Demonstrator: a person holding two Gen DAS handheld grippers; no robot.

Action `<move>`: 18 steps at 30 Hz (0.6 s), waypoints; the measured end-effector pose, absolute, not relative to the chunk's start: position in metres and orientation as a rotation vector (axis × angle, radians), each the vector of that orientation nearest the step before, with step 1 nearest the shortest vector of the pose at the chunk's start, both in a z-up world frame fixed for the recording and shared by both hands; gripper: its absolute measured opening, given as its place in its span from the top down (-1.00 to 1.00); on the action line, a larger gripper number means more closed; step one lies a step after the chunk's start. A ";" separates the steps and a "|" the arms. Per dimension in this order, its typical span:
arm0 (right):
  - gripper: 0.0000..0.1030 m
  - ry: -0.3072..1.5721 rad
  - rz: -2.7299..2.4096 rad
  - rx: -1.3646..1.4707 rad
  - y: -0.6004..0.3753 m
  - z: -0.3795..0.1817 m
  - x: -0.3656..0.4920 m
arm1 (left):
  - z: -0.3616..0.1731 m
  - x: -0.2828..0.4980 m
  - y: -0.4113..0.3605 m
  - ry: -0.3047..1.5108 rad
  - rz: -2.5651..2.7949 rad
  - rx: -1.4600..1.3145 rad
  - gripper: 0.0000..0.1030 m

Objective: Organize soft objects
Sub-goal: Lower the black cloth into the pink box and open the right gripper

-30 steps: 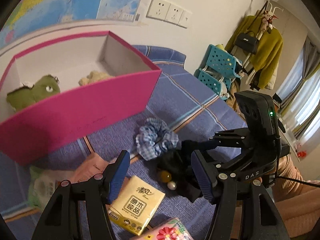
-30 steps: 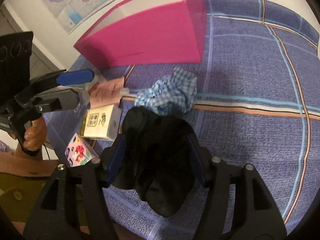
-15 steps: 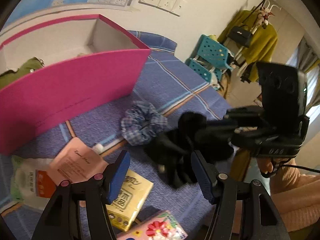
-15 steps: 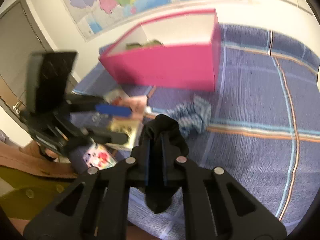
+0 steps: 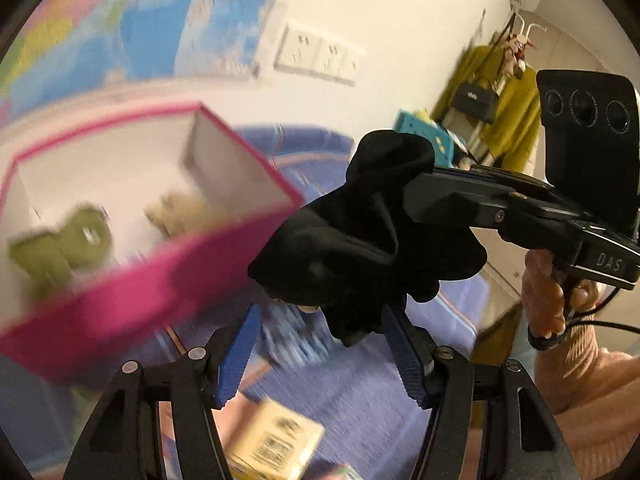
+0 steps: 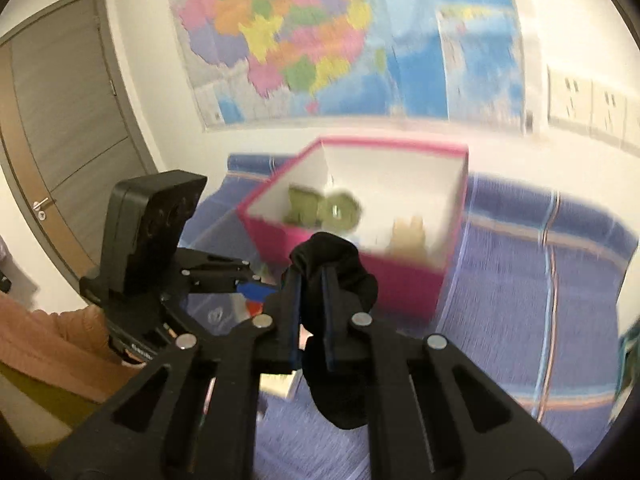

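Note:
My right gripper (image 6: pixel 311 276) is shut on a black soft cloth piece (image 6: pixel 340 400), which hangs from its pads in the air above the table. In the left wrist view the same cloth (image 5: pixel 360 248) dangles from the right gripper (image 5: pixel 412 196), just beyond my left gripper (image 5: pixel 320 316). The left jaws are closing, with no thing pressed between the pads. A blurred blue checked scrunchie (image 5: pixel 292 340) lies on the table behind them. The pink box (image 6: pixel 400 284) stands open, holding a green plush (image 6: pixel 320 210) and a beige plush (image 6: pixel 408 236).
A blue plaid cloth (image 6: pixel 520 300) covers the table. A yellow tissue pack (image 5: pixel 276 444) lies near the front edge. A map (image 6: pixel 300 40) and sockets (image 5: pixel 316 56) are on the wall behind the box. A door (image 6: pixel 60 120) is at the left.
The right gripper shut on the black cloth and lifted it off the table, up toward the pink box. The left gripper rose a little and tilted upward.

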State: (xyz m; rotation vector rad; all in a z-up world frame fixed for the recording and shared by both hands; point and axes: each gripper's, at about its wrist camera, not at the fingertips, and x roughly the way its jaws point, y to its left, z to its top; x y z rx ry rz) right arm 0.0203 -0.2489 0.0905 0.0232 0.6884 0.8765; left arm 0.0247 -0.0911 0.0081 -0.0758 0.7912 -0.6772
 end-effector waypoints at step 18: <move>0.79 0.677 0.861 -0.029 -0.197 0.113 0.153 | 0.034 0.148 -0.046 0.786 -0.496 -0.208 -0.22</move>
